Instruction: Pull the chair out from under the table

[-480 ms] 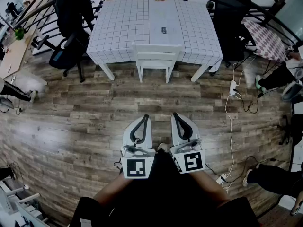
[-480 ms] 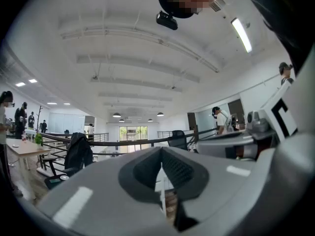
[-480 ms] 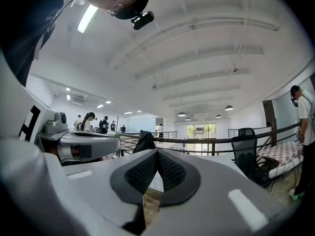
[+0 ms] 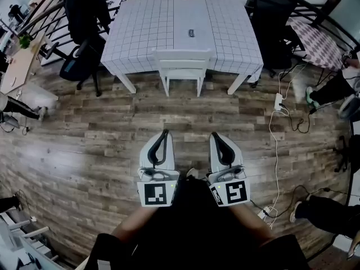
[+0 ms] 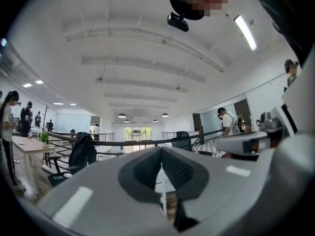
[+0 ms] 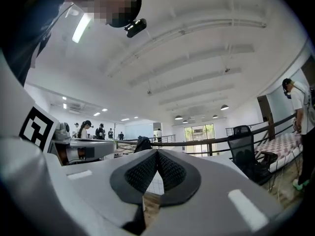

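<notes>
**Spotter:** What's changed in the last half second?

**Me:** My grippers have drifted apart. The left gripper (image 4: 164,134) has slid out to the left and the right gripper (image 4: 214,135) out to the right. A wider strip of wooden floor (image 4: 84,139) shows between them now. The bench (image 4: 140,32) sits a touch higher in the head view than it did.

**Spotter:** And the jaws?

**Me:** Pressed together on both sides, pad against pad, pinching nothing. Both grippers are held level, side by side, pointing across the floor at the bench.

**Spotter:** Where's the chair?

**Me:** The white chair (image 4: 183,63) is pushed in at the middle of the bench's near edge, with its backrest up against the gridded cloth. It's well apart from both grippers, and only floorboards lie between us.

**Spotter:** Anything crowding it?

**Me:** A black office chair (image 4: 79,69) stands at the bench's left corner, with a dark jacket (image 4: 84,10) draped over it. A second office chair (image 4: 273,21) stands at the far right corner. On the right a white power strip (image 4: 278,102) lies on the floor, and its cable (image 4: 274,151) trails back towards me, off to the side of my line. A dark railing (image 4: 50,4) curves round behind the bench. Someone's legs and shoes show at the right edge.
</notes>
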### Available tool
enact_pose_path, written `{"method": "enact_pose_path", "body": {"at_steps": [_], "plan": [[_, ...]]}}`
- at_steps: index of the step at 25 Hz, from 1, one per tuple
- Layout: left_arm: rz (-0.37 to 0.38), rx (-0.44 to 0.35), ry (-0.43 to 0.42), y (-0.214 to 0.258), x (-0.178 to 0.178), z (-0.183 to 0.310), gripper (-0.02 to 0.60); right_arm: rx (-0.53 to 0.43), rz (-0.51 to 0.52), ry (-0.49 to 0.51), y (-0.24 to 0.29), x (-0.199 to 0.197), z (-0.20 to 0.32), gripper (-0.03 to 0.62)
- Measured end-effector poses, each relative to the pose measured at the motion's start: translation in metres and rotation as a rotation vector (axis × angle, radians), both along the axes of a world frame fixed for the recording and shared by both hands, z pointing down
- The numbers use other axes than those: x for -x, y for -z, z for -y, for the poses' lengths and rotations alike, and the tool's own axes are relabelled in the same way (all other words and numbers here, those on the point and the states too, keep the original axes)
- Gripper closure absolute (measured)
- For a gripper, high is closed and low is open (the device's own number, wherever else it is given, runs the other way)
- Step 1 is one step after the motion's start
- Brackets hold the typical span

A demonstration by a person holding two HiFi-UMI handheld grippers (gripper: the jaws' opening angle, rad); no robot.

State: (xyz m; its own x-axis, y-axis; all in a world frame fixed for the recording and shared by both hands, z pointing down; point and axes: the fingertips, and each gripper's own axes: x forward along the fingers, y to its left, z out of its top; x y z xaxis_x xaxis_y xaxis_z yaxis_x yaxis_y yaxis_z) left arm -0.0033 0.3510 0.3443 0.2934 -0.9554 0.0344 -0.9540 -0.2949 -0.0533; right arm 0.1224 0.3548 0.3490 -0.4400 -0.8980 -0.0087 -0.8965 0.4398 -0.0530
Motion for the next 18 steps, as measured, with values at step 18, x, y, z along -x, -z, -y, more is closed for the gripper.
{"method": "enact_pose_path", "body": {"at_steps": [18], "plan": [[0.03,-0.05,0.038,-0.016,0.006,0.042,0.572,0.021,0.017,-0.049,-0.029,-0.035,0.023,0.599]]}}
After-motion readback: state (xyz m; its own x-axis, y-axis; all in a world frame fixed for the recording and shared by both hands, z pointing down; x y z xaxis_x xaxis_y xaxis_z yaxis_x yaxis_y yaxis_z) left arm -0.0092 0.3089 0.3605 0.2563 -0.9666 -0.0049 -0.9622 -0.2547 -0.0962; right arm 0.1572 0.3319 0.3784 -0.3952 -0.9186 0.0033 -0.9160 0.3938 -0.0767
